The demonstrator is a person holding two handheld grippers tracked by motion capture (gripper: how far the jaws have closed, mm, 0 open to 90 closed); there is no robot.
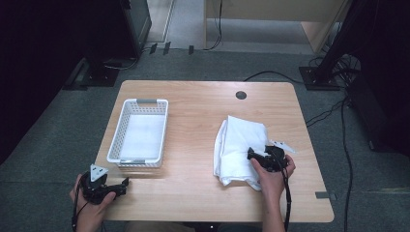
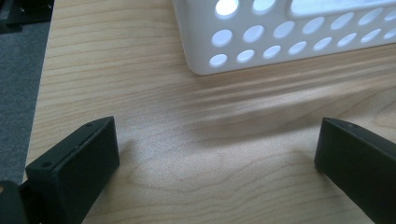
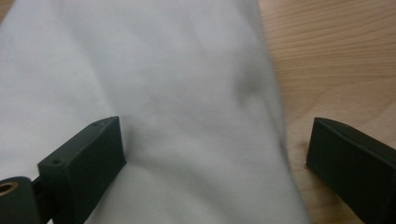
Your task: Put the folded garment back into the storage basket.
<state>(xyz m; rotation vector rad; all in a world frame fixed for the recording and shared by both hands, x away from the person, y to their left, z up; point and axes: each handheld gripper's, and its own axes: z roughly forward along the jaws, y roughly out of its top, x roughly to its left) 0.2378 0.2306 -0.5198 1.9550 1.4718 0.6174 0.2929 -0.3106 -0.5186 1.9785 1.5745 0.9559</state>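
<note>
Folded white cloth [image 1: 240, 147] lies flat on the right half of the light wooden bench [image 1: 203, 104], long axis running from the near edge toward the far edge, tilted slightly so the far end leans right; layered fold edges show along its left side. Right tool [image 1: 255, 155], black, two-jaw, held in the person's right hand [image 1: 271, 175], sits over the near right part of the cloth, pointing left across it. In the right gripper view the jaws stand wide apart: one jaw over the white fabric, the other over bare wood just beyond the cloth's edge [image 3: 275, 121], so the edge runs between them. Nothing is pinched; contact with the fabric cannot be confirmed. Left tool [image 1: 122, 184], also black with a grey three-cornered plate on top, held in the left hand [image 1: 89, 205] at the near left corner of the bench, pointing right. In the left gripper view its jaws are spread wide over bare wood, holding nothing. White perforated plastic basket [image 1: 139, 131], rectangular, sits on the left half of the bench, long axis near to far, well apart from the cloth; its near corner [image 2: 205, 51] lies just ahead of the left tool. The basket interior shows only its white floor.
</note>
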